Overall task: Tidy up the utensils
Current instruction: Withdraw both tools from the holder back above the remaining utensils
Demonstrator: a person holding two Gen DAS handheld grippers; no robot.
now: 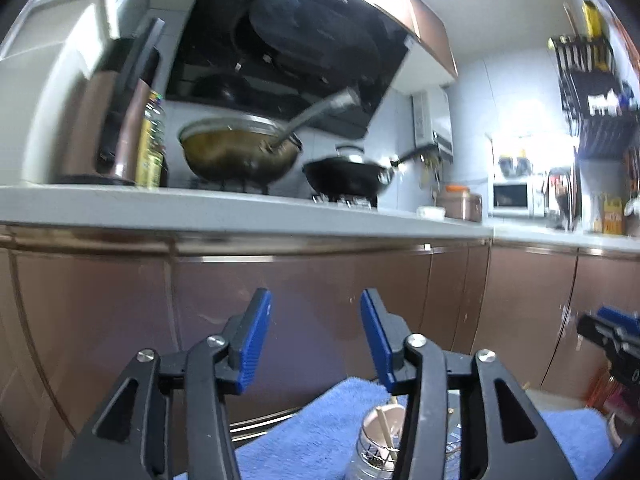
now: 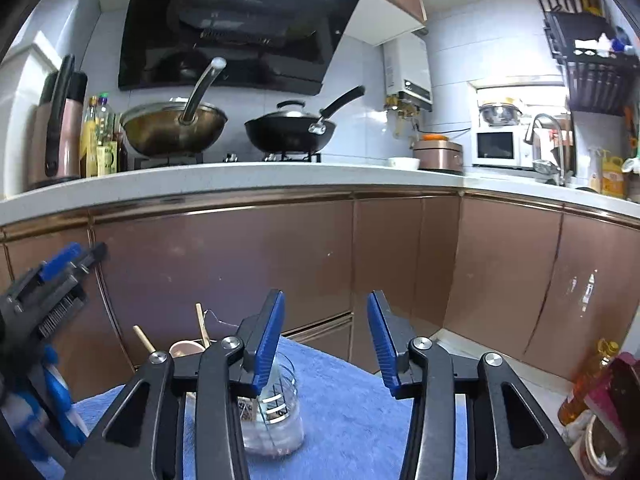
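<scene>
Blue-padded, both the left tongs (image 1: 316, 340) and right tongs (image 2: 326, 344) stand spread and empty above the clear jar (image 2: 276, 408) of chopsticks (image 2: 202, 330); any further utensil should go in upright.

No legible text, brand or number anywhere. Yellow labels on the oil bottles (image 2: 93, 142) beside the wok and on the yellow jug (image 2: 612, 178) near the tap (print too blurred and small to make out). Same in the left wrist view.
</scene>
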